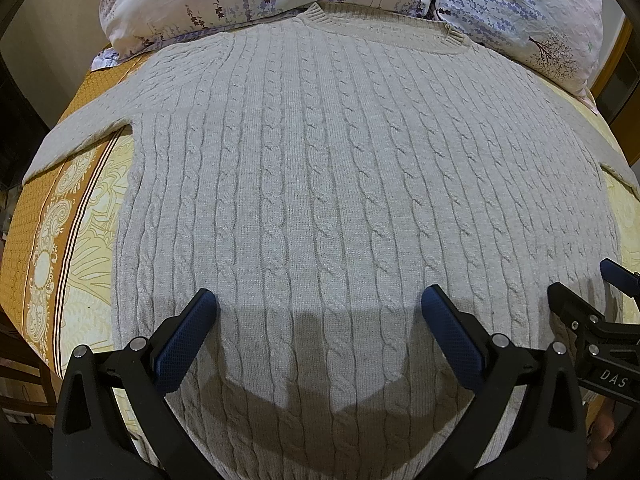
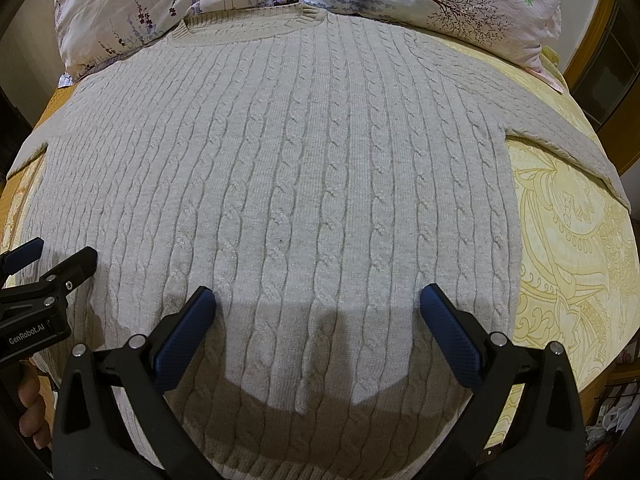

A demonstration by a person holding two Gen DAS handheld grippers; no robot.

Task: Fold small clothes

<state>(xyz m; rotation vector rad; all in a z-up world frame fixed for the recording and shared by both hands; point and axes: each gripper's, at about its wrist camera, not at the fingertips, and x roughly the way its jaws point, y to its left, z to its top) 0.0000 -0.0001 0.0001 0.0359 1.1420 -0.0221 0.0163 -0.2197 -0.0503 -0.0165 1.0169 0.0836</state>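
Note:
A pale grey cable-knit sweater (image 1: 320,168) (image 2: 288,160) lies flat on the bed, collar (image 1: 384,34) (image 2: 248,20) at the far end and both sleeves spread out sideways. My left gripper (image 1: 319,300) hovers open over the lower left part of its body, nothing between the blue pads. My right gripper (image 2: 318,296) is open over the lower right part, also holding nothing. Each gripper shows at the edge of the other's view: the right gripper (image 1: 592,304) and the left gripper (image 2: 52,264). The hem is hidden below the fingers.
A yellow and orange patterned bedspread (image 1: 60,208) (image 2: 572,248) covers the bed. Two floral pillows (image 1: 224,4) (image 2: 460,4) lie against the collar end. A hand (image 2: 32,396) holds the left gripper. Clutter sits off the bed at the lower right (image 2: 616,416).

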